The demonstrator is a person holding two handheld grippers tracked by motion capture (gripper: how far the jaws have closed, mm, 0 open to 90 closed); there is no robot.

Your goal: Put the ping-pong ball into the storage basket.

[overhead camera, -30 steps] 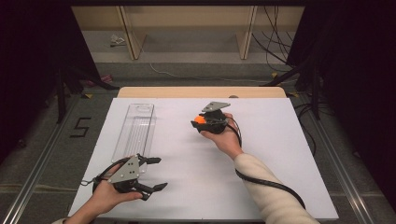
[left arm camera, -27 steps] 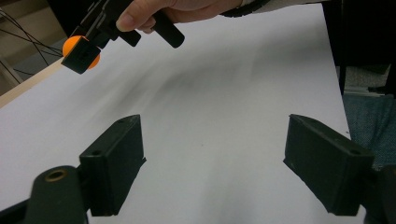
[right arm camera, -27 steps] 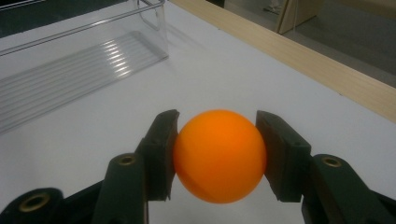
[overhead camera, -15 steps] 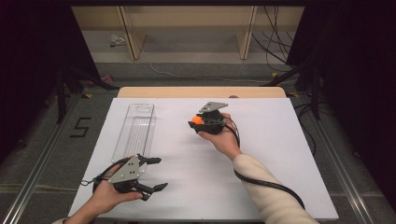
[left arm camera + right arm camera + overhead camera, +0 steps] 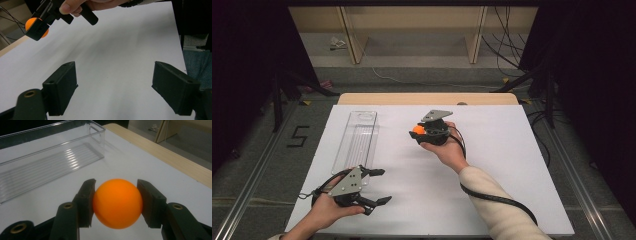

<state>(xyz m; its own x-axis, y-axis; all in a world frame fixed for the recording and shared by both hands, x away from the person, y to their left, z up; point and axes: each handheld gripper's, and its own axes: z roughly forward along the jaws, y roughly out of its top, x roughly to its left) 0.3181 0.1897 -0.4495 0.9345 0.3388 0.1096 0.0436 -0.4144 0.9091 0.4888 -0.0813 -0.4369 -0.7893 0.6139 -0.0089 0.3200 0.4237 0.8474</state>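
An orange ball (image 5: 117, 203) is clamped between the two black jaws of my right gripper (image 5: 116, 202). In the high view that right gripper (image 5: 418, 131) hovers over the middle of the white table, with the orange ball (image 5: 416, 129) at its left tip, pointing toward a clear plastic tray (image 5: 358, 138). My left gripper (image 5: 381, 186) rests near the front left edge, jaws wide apart and nothing between them. The left gripper view looks across the white surface to the right gripper (image 5: 37, 26) and the ball (image 5: 31, 24) held above the table.
The clear tray (image 5: 45, 167) lies lengthwise on the left half of the white table (image 5: 492, 165), and nothing shows inside it. A wooden strip (image 5: 427, 98) borders the far edge. Cables (image 5: 507, 55) and shelf legs stand on the floor beyond. A black cable (image 5: 492, 196) trails along the right forearm.
The right gripper with the ball has drifted very slightly left. The left gripper has not moved.
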